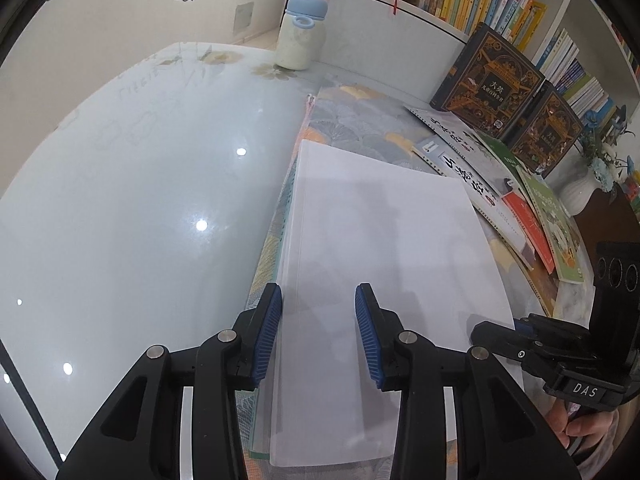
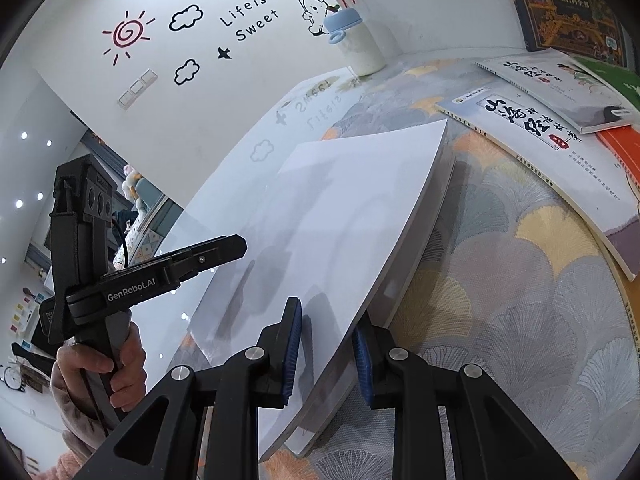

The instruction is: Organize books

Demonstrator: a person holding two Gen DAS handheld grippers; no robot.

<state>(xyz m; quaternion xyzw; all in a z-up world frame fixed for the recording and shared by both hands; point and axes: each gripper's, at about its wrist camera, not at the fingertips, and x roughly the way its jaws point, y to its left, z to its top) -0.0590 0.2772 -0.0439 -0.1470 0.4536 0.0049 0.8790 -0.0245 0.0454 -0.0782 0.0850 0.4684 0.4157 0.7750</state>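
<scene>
Midway through tidying, judging by the layout: a large plain white softcover book (image 2: 352, 216) lay on a patterned fan-motif table mat (image 2: 520, 280), near the left edge of that mat where it met the glossy pale glass tabletop (image 1: 140, 200). Caught in the right gripper (image 2: 328, 356), blue-padded fingers (image 2: 294, 344) narrowly parted and closed on the near right edge of the cover, one pad above the cover and the other tucked beneath, the cover lifted clear of the page block below. Held over the near left part of the same book, the left gripper (image 1: 318, 332), jaws a little apart with the white cover showing between them; touching or merely hovering could not be told, and nothing was clamped. Both tools angled downward and forward, each carried by a hand on a black handle, left hand (image 2: 104, 368) low at the near left, right hand (image 1: 580, 428) low at the near right. Farther right, a fanned spread of thin illustrated paperbacks (image 1: 500, 192) lay overlapping, and behind them two dark ornate hardcovers (image 1: 488, 84) leaned against a white bookshelf (image 1: 400, 28) full of upright spines. Probably next: closing or raising the white book with a firmer two-sided hold, then carrying it towards the shelf, minding the floppy cover and the loose paperbacks alongside.
</scene>
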